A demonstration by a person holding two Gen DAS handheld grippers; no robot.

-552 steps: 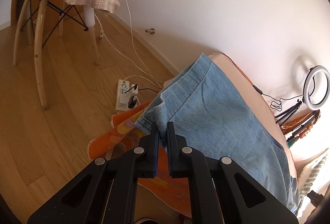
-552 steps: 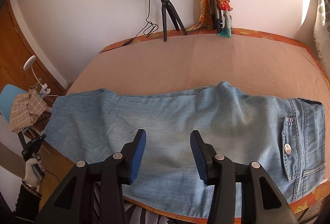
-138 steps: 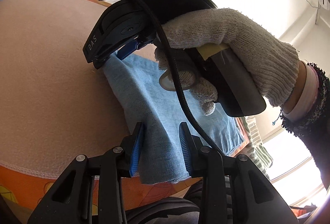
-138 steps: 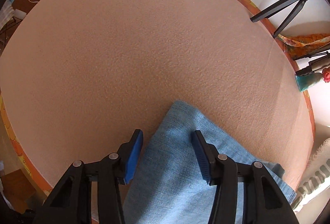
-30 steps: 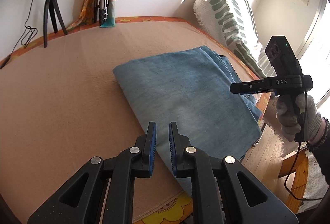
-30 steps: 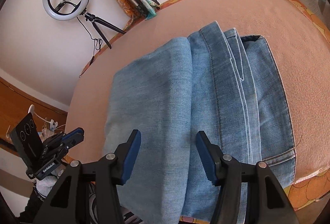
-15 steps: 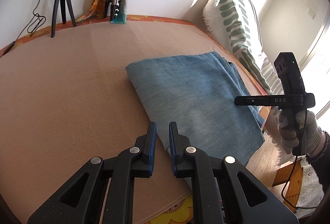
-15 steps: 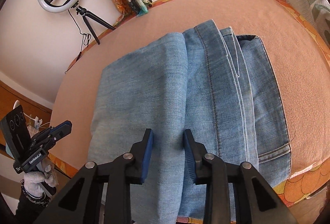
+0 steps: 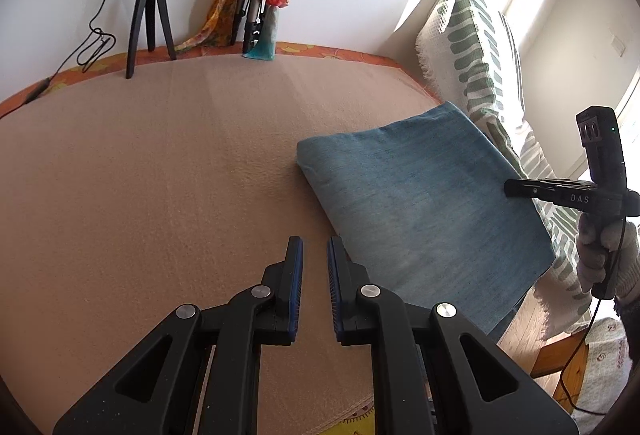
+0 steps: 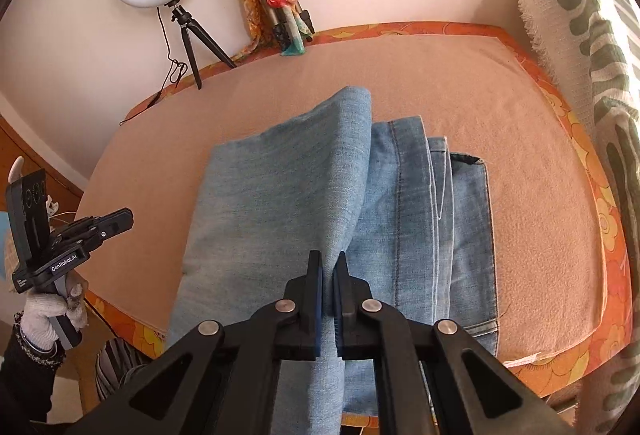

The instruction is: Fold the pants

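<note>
Both tools are matte black plastic: two angled arms with triangular cut-outs, silver round screws at the pivots, and ribbed blue pads lining the fingers (image 9: 297,267). The left hand-held gripper (image 9: 315,255) carries white "GenRobot.AI" lettering on its side and an upright black block with three round lenses; the right hand-held gripper (image 10: 328,275) reads "DAS", shows a small green light, and trails a thin black cable. Each hand (image 10: 48,315) wears a white knitted glove, with a dark sleeve and a beaded bracelet at the wrist
</note>
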